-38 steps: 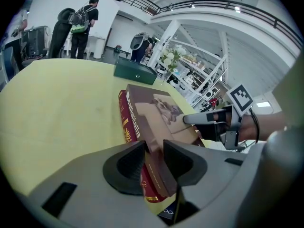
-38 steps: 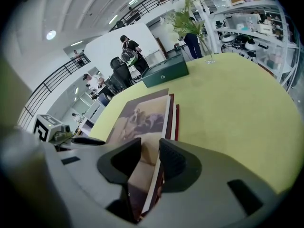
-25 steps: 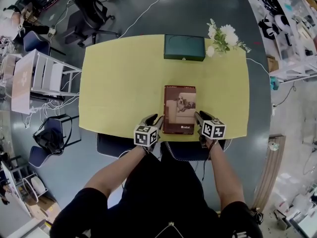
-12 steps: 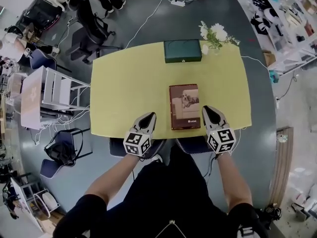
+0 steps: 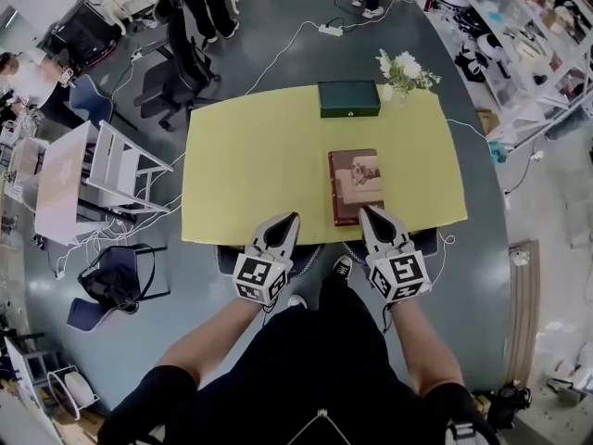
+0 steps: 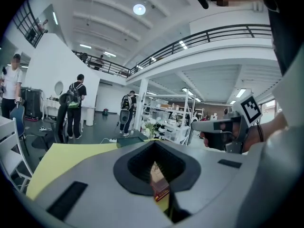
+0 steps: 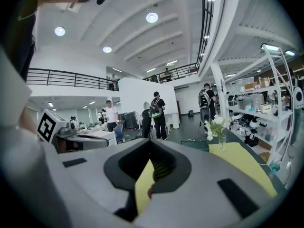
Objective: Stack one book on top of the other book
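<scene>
A brown book point(image 5: 357, 185) lies flat near the front edge of the yellow table point(image 5: 250, 174). A dark green book point(image 5: 349, 98) lies at the table's far edge, apart from it. My left gripper point(image 5: 289, 220) hangs high over the front edge, left of the brown book, shut and empty. My right gripper point(image 5: 368, 212) hangs at the brown book's near right corner, also shut and empty. In the left gripper view the closed left gripper point(image 6: 155, 148) fills the lower frame, and the brown book point(image 6: 159, 188) shows through the gap below it. The right gripper point(image 7: 151, 145) is closed too.
White flowers in a vase point(image 5: 404, 69) stand at the table's far right corner beside the green book. A white rack point(image 5: 111, 170) and chairs point(image 5: 116, 281) stand left of the table. Shelving point(image 5: 537, 54) lines the right side. People point(image 6: 73, 106) stand farther off.
Both grippers were open on either side of the brown book's near end. They have shut and risen well above the table, drawing back toward its front edge. The book stays put.
</scene>
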